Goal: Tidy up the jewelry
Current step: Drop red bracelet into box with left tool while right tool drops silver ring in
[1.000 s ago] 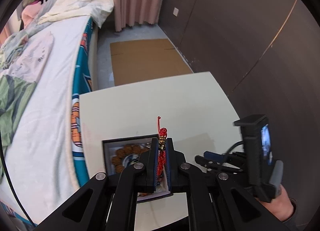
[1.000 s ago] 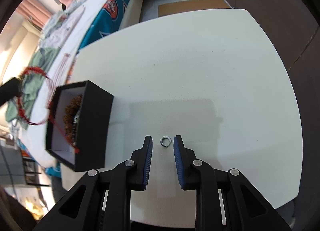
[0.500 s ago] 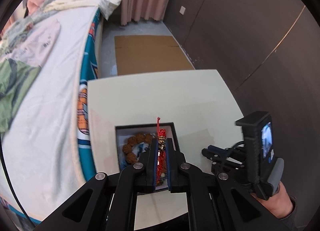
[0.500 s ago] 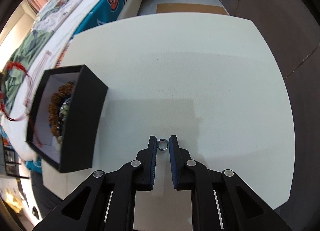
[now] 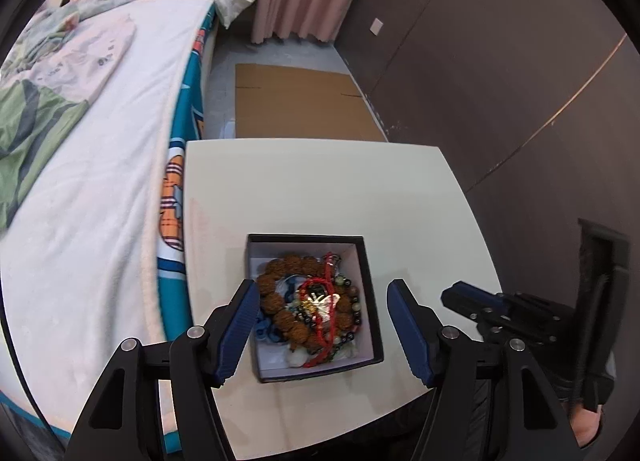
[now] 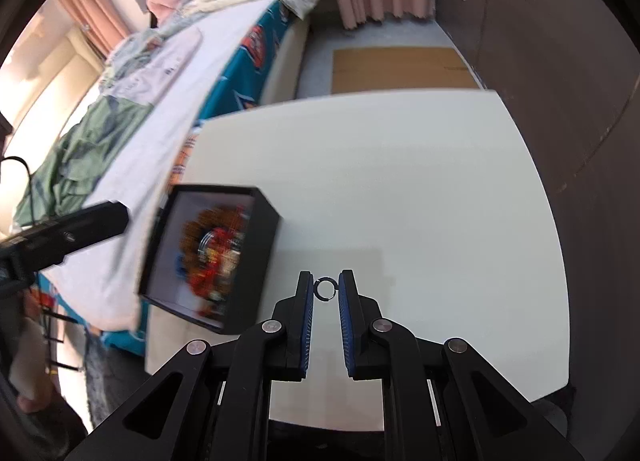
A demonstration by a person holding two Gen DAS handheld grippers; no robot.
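Snagging is the nearer risk on the left side: the left gripper (image 5: pixel 322 323) is opening above the black box (image 5: pixel 372 301), with nothing between its blue pads, and the red cord bracelet (image 5: pixel 324 315) is seen lying loose in the box on top of the brown bead bracelet (image 5: pixel 280 293) and the other pieces. Should a finger be dipped into that heap, a loop could be caught and dragged back out over the rim. The left gripper is pointed steeply down at the box from above the white table (image 5: pixel 320 189), close to the edge by the bed (image 5: pixel 80 189).

On the right, a small silver ring (image 6: pixel 325 289) is pinched between the tips of the right gripper (image 6: pixel 325 290), clear of the table. The hold is judged thin, at the very ends of the pads, so the ring could be lost or flicked away on the way to the box (image 6: pixel 256 261). The right gripper is likewise angled steeply downward, with the box just to its left.
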